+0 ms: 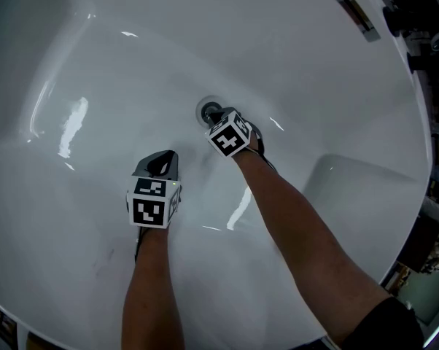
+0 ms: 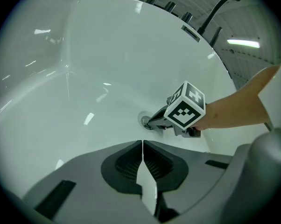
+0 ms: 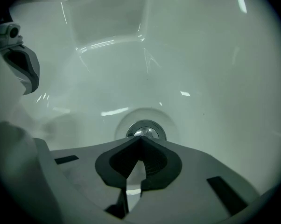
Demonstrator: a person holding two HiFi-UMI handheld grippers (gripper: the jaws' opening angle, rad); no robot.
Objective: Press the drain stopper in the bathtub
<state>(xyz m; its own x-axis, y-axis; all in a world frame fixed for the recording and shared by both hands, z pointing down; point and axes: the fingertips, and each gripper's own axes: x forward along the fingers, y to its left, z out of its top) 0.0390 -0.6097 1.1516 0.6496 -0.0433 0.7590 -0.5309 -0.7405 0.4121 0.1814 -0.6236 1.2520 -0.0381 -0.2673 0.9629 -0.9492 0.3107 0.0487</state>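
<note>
While my right gripper (image 1: 216, 117), jaws pressed together and empty, has its tips at the near edge of the chrome drain stopper (image 3: 144, 130) set in the white bathtub (image 1: 117, 79) floor, my left gripper (image 1: 163, 160) hangs nearby, jaws likewise closed on nothing.

My head camera looked steeply down into the bathtub (image 1: 205, 42). All three views shared the drain stopper (image 3: 143, 131): right gripper view close above, left gripper view farther back.
</note>
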